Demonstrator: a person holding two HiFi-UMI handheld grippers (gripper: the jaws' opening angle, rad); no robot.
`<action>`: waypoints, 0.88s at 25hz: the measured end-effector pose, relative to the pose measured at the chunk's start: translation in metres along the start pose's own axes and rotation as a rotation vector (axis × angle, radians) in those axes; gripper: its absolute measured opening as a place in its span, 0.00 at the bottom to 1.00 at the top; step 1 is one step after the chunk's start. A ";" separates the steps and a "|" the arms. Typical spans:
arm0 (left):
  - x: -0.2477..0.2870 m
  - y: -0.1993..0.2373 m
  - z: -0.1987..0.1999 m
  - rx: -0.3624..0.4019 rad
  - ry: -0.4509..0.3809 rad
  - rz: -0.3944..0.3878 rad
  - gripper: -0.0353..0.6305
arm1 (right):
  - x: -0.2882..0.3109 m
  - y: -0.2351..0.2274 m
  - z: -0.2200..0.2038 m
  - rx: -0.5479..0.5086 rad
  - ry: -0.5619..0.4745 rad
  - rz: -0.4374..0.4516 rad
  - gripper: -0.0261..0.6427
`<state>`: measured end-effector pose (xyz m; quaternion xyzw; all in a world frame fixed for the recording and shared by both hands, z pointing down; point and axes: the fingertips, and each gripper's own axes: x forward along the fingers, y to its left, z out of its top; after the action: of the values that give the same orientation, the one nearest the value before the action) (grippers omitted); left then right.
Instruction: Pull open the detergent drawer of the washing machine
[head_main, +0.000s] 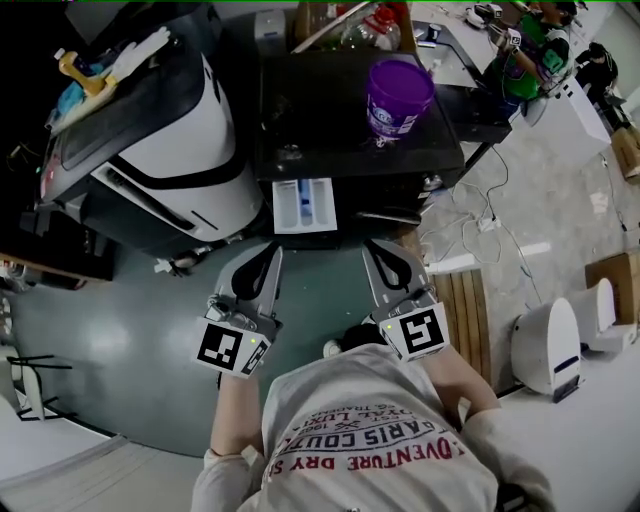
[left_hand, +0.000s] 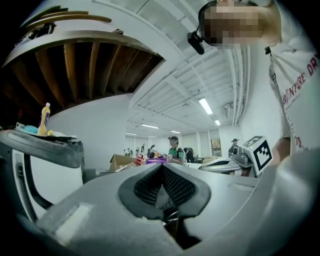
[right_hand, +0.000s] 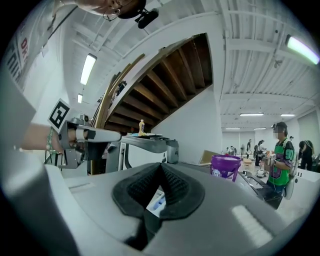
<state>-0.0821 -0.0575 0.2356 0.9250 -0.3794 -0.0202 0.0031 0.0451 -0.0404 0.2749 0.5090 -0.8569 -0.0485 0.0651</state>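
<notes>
Both grippers are resting shut and empty as we are looking down in the head view. Our left gripper (head_main: 262, 258) and right gripper (head_main: 383, 256) are pointing at the washing machine (head_main: 360, 150). Its detergent drawer (head_main: 303, 205) is already standing out, with its long axis running straight toward us. It is lying just ahead, between the two grippers and slightly nearer the left one.

In the left gripper view we are seeing the jaws pressed together on nothing, and the drawer is not showing.

In the right gripper view the jaws are meeting likewise, with the drawer's white and blue peeking through below them.
</notes>
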 end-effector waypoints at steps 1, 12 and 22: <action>0.001 0.000 0.002 0.009 0.003 0.002 0.04 | 0.001 -0.001 0.001 0.000 -0.001 0.004 0.04; 0.012 0.003 0.006 0.039 0.020 0.027 0.04 | 0.002 -0.011 0.005 -0.009 0.005 0.025 0.04; 0.012 -0.007 0.006 0.026 0.018 0.028 0.04 | -0.001 -0.011 0.012 -0.020 -0.025 0.024 0.04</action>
<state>-0.0691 -0.0606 0.2292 0.9197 -0.3925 -0.0069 -0.0053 0.0531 -0.0444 0.2611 0.4972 -0.8633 -0.0625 0.0599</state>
